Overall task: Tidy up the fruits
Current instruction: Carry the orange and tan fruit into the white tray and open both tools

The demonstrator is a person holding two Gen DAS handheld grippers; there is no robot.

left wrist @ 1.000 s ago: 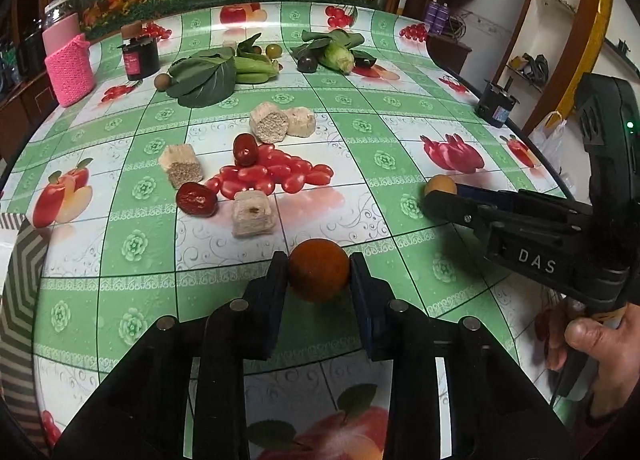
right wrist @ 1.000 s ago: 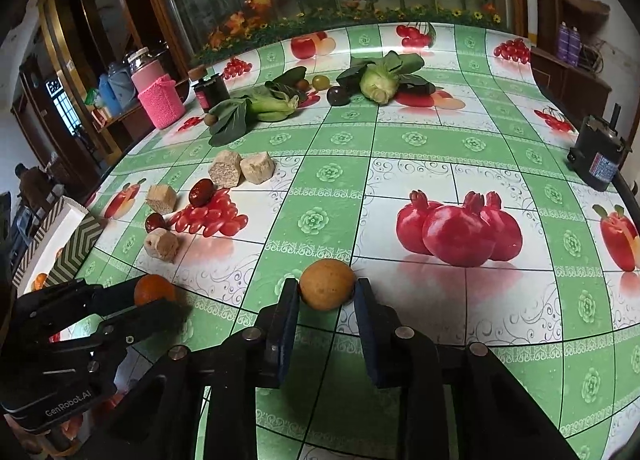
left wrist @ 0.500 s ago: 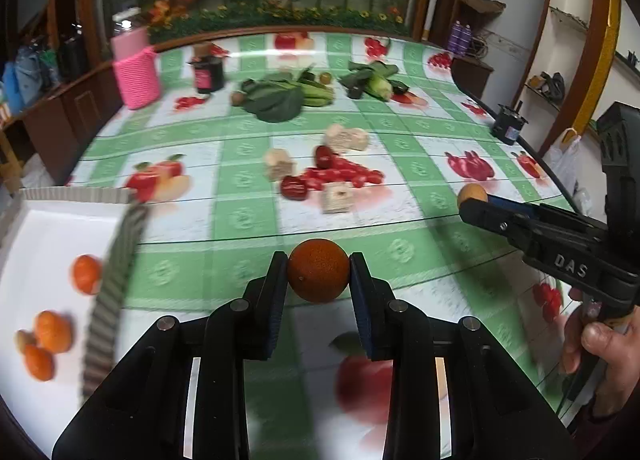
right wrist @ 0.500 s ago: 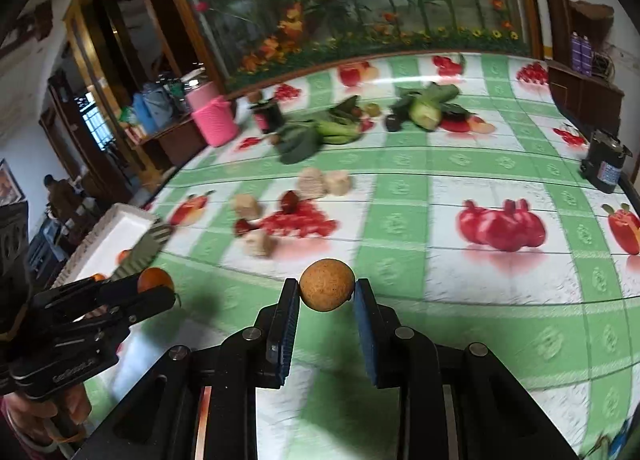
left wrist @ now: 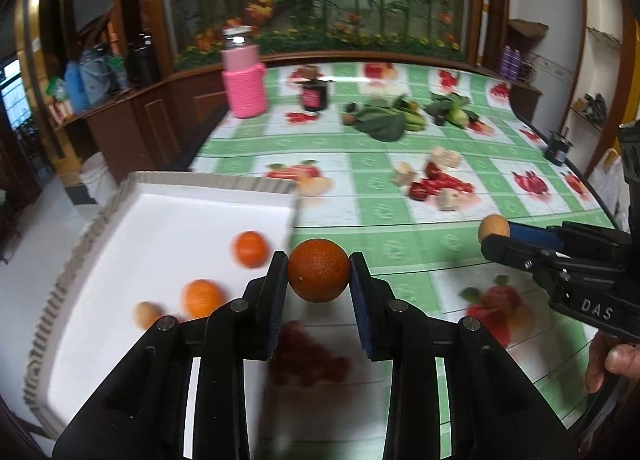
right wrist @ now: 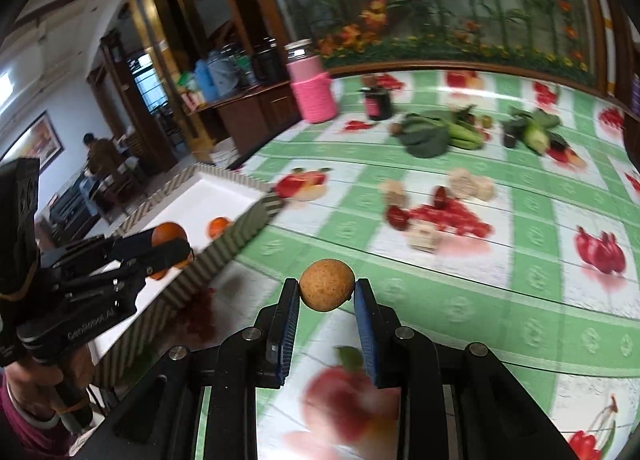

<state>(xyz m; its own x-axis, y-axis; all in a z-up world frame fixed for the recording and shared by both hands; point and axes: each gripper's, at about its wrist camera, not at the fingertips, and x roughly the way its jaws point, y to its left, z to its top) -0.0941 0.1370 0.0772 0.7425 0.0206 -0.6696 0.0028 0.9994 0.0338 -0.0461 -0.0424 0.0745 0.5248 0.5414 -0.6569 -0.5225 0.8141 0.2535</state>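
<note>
My left gripper (left wrist: 318, 277) is shut on a dark orange (left wrist: 318, 275) and holds it in the air by the right wall of the white tray (left wrist: 172, 220). The tray holds two small oranges (left wrist: 250, 248) and a tan fruit (left wrist: 146, 314). My right gripper (right wrist: 327, 292) is shut on a round tan fruit (right wrist: 327, 285) above the table, right of the tray (right wrist: 224, 196). In the right wrist view the left gripper (right wrist: 170, 245) with its orange (right wrist: 168, 234) is over the tray. The right gripper (left wrist: 494, 234) with its tan fruit (left wrist: 494, 228) shows in the left wrist view.
On the green fruit-print tablecloth (left wrist: 400, 216) lie red dates and tomatoes (left wrist: 440, 184) with pale cubes (left wrist: 444, 158). Leafy greens (left wrist: 384, 120), a dark jar (left wrist: 315, 94) and a pink-sleeved jar (left wrist: 244, 80) stand at the back. A small black device (left wrist: 558, 148) sits at the right edge.
Both grippers have swung left with their fruits, away from the table's middle. The tray has come much closer, and the left gripper's orange is now at its right wall.
</note>
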